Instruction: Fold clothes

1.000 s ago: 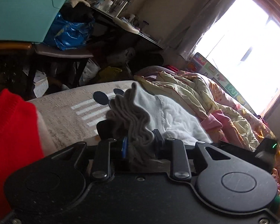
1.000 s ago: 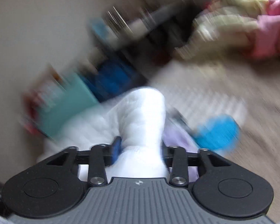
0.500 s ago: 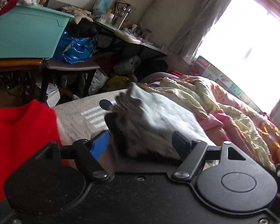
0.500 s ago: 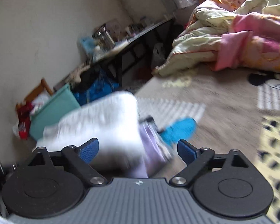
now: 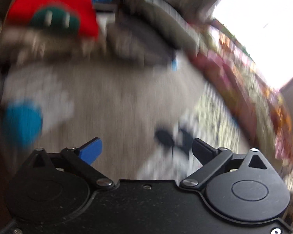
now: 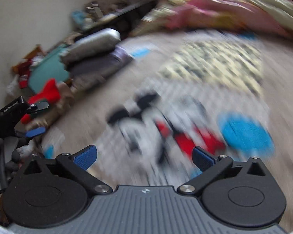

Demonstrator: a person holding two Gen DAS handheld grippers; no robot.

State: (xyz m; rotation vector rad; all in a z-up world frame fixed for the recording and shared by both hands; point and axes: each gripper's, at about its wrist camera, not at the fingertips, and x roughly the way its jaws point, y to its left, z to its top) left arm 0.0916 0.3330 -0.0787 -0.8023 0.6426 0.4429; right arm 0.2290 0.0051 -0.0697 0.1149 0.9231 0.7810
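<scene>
Grey-and-white soft folded garments (image 6: 95,52) lie stacked at the far edge of the bed, near the teal plastic storage box (image 6: 46,72); motion blur hides their seams. By the look of it you are between garments: one piece is put down and the next is not yet picked. Your left tool (image 5: 146,150) has both fingers spread wide with nothing between them, and your right tool (image 6: 144,157) is equally wide and empty. Next you will probably want the red knitted garment (image 5: 52,11) beside the stack, a thick, floppy fabric that needs a pinch on an edge, not the bulk. Beneath both tools spreads the beige woven bed cover (image 6: 185,89) with a cartoon print, flat and slightly rough. Beyond it a rumpled yellow-and-pink quilt (image 6: 224,5) heaps up.
</scene>
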